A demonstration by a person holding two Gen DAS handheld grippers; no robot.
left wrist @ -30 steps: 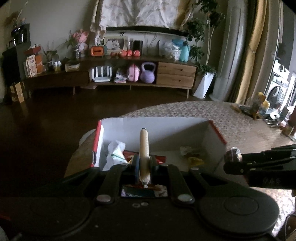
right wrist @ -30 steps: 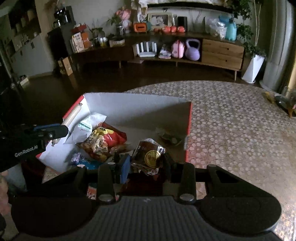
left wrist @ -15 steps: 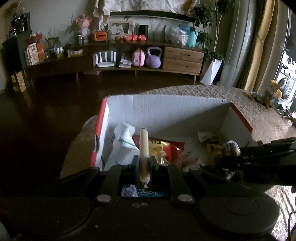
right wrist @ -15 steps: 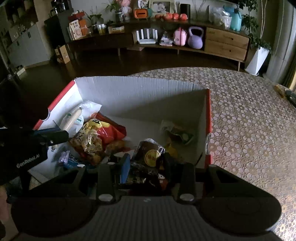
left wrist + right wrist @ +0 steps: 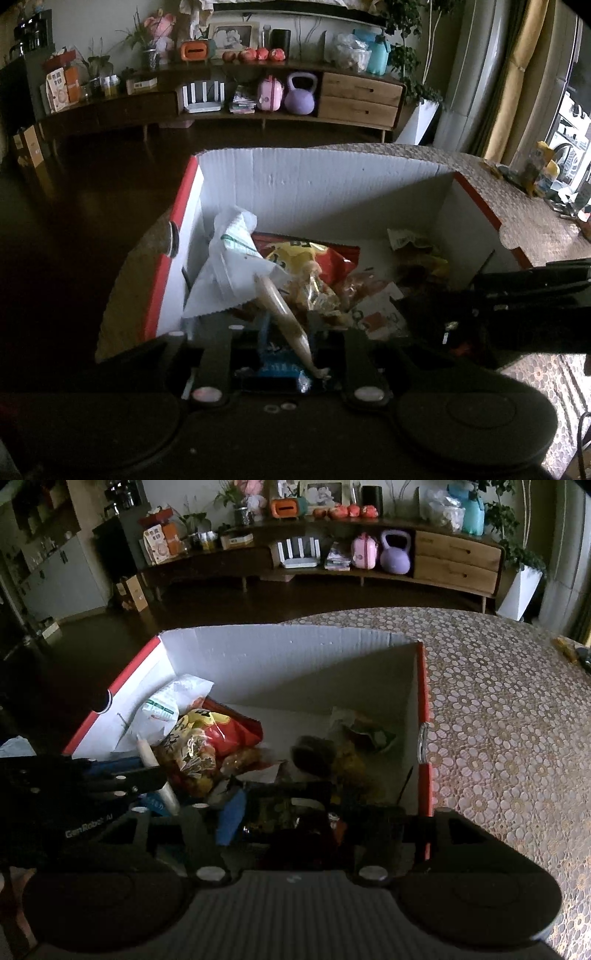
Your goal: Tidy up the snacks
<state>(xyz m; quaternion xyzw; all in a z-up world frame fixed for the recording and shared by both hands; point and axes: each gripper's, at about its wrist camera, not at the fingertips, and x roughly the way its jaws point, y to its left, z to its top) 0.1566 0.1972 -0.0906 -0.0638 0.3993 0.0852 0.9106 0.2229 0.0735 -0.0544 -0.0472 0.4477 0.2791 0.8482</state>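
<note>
Snacks lie heaped inside white cardboard box (image 5: 325, 184) on patterned counter (image 5: 509, 716). Sausage stick (image 5: 282, 314) judged light, fairly stiff, slick in its casing; best taken at mid-length. Red chip bag (image 5: 225, 731) and white pouch (image 5: 232, 258) judged soft, crushable; best pinched at sealed edge. Left gripper (image 5: 284, 345): jaws just opened slightly, stick now tilted and loose between them, seemingly released. Right gripper (image 5: 284, 812): jaws just opened to about half; dark wrapped snack (image 5: 310, 751), blurred, seen beyond them, apparently dropped into box.
</note>
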